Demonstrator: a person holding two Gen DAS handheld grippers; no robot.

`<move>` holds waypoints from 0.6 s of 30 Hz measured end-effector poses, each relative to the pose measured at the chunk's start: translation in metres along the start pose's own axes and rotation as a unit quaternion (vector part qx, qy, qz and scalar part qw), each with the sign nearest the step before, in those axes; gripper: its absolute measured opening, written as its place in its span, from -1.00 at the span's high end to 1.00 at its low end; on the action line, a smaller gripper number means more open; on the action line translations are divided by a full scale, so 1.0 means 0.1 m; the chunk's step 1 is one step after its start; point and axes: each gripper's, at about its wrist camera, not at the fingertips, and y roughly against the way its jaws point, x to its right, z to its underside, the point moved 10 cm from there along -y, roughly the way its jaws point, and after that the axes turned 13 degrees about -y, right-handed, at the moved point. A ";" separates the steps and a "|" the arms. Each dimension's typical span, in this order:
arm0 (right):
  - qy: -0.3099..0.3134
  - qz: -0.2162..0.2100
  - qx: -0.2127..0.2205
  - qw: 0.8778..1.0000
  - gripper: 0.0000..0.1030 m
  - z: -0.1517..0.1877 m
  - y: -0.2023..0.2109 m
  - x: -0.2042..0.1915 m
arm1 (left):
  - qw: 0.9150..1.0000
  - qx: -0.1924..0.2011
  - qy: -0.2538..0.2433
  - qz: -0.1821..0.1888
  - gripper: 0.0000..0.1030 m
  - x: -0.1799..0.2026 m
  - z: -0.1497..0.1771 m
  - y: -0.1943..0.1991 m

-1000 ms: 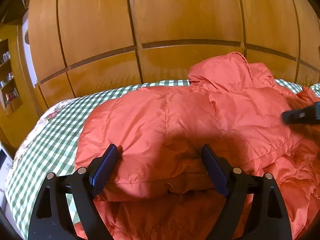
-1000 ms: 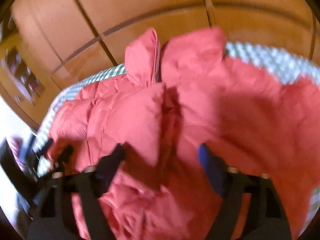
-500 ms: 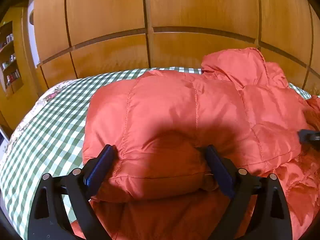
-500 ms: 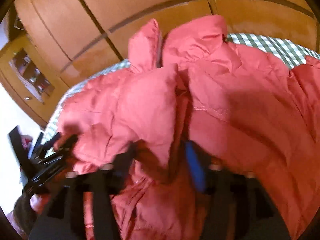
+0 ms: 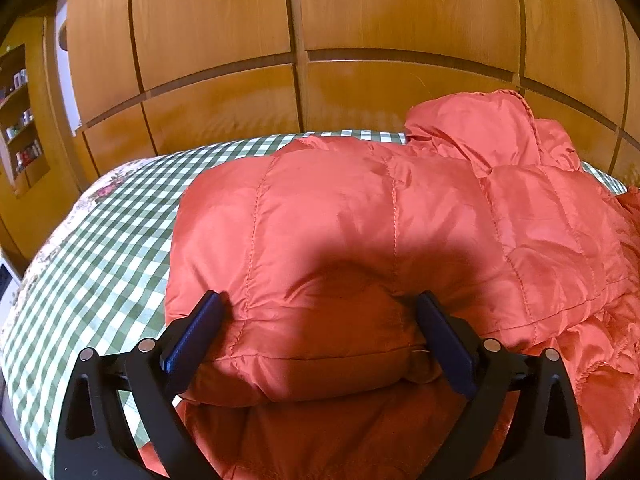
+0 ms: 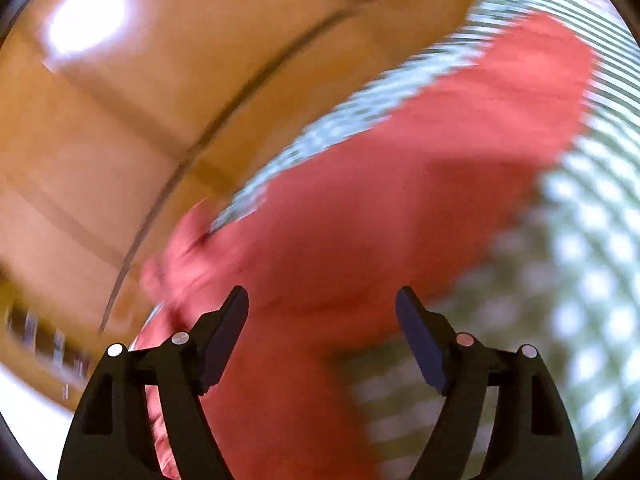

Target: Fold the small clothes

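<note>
While jacket (image 5: 360,240) lies on checked cloth (image 5: 100,248), left gripper (image 5: 320,320) opens wide astride its folded edge; right gripper (image 6: 322,320) opening, nothing gripped, view blurred.

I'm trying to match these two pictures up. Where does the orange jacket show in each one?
Left wrist view: the jacket fills the centre and right, its folded edge between the wide jaws.
Right wrist view: the jacket is a blurred band from the upper right down to the bottom left, behind the jaws.
Shared landmark: the checked bedcover under it.
</note>
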 end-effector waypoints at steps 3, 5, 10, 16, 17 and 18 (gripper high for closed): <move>-0.084 -0.017 0.016 0.996 -0.40 -0.39 0.06 0.44 | 1.000 -0.001 -0.001 -0.001 -0.87 0.00 0.01 0.00; -0.119 -0.041 0.031 0.992 -0.40 -0.64 0.10 0.58 | 1.000 -0.003 -0.003 -0.003 -0.88 0.01 0.01 -0.01; -0.158 -0.057 0.066 0.984 -0.40 -1.09 -0.01 0.72 | 1.000 -0.005 -0.005 -0.006 -0.89 0.00 0.02 -0.01; -0.170 -0.037 0.091 0.981 -0.39 -1.54 -0.07 0.85 | 1.000 -0.010 -0.009 -0.012 -0.92 0.00 0.04 -0.03; -0.168 -0.032 0.093 0.981 -0.39 -1.58 -0.06 0.87 | 1.000 -0.011 -0.009 -0.012 -0.92 0.00 0.04 -0.03; -0.168 -0.025 0.095 0.981 -0.37 -1.63 -0.08 0.90 | 1.000 -0.011 -0.010 -0.012 -0.92 0.00 0.04 -0.04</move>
